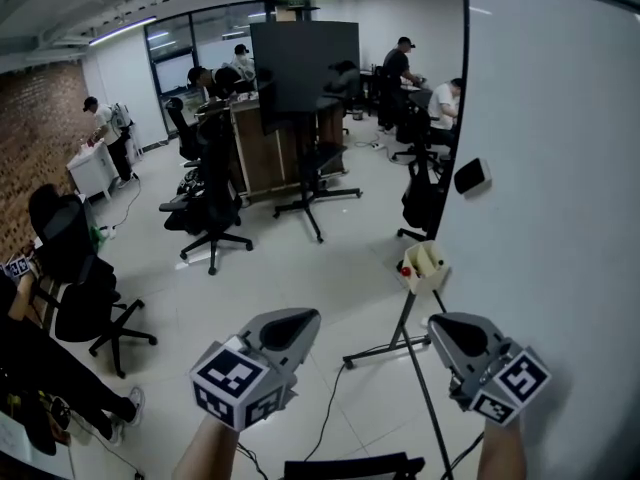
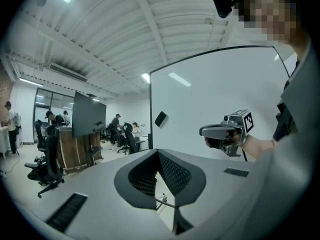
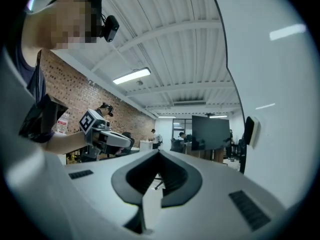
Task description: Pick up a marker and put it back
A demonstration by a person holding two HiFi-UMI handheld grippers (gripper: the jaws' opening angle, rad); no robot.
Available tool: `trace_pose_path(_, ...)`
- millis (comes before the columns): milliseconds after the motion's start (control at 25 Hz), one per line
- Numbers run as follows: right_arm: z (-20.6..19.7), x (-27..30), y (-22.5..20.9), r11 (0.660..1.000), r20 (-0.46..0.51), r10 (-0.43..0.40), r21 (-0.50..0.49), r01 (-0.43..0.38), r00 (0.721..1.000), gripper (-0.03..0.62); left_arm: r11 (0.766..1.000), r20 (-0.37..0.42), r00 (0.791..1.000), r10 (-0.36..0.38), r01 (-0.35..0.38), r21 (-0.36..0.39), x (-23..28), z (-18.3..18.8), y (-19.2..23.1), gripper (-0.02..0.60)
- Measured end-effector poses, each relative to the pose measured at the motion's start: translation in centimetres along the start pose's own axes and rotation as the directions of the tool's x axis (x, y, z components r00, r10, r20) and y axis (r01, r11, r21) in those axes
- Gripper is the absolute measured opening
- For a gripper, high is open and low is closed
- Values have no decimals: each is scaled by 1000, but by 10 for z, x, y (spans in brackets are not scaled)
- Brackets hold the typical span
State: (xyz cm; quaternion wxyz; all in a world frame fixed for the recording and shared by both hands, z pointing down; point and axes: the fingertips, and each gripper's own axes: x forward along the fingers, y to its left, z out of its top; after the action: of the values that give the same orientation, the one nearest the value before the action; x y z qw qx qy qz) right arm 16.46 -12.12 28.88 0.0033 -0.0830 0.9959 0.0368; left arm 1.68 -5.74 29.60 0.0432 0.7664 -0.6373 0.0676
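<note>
1. The tall white whiteboard (image 1: pixel 560 168) walled the right side, and open pale floor (image 1: pixel 330 268) lay ahead.
2. The left gripper (image 1: pixel 297 320) and the right gripper (image 1: pixel 447 326) had their jaws pressed together, holding nothing.
3. The marker was too small to tell; a cream holder (image 1: pixel 425 265) sat at the board's edge.

The whiteboard (image 1: pixel 560 168) is cut off by the right and lower edges of the head view. Its stand (image 1: pixel 404 322) is partly hidden behind the right gripper (image 1: pixel 447 325). What is kept in the small holder (image 1: pixel 425 265) beside the board is too small to be told; only a red spot is made out. The left forearm (image 1: pixel 205 455) and right forearm (image 1: pixel 502 453) are cut by the lower edge. The people (image 1: pixel 398 78) at the back of the room are too small for detail.
</note>
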Motion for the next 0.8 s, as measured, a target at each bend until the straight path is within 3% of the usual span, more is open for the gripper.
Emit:
trace_pose_path(200, -7, 15, -18, 1000, -6, 20, 22, -20, 1000, 20, 999, -13, 1000, -12, 13, 33, 36, 9, -2, -9)
trace_pose_path(480, -21, 18, -30, 998, -12, -9, 63, 10, 1000, 20, 994, -6, 995, -104, 104, 35, 73, 9, 3, -9)
trace_pose_path(800, -31, 72, -59, 992, -46, -123, 38, 124, 991, 20, 982, 5, 983, -185, 185, 24, 112, -9, 71, -9)
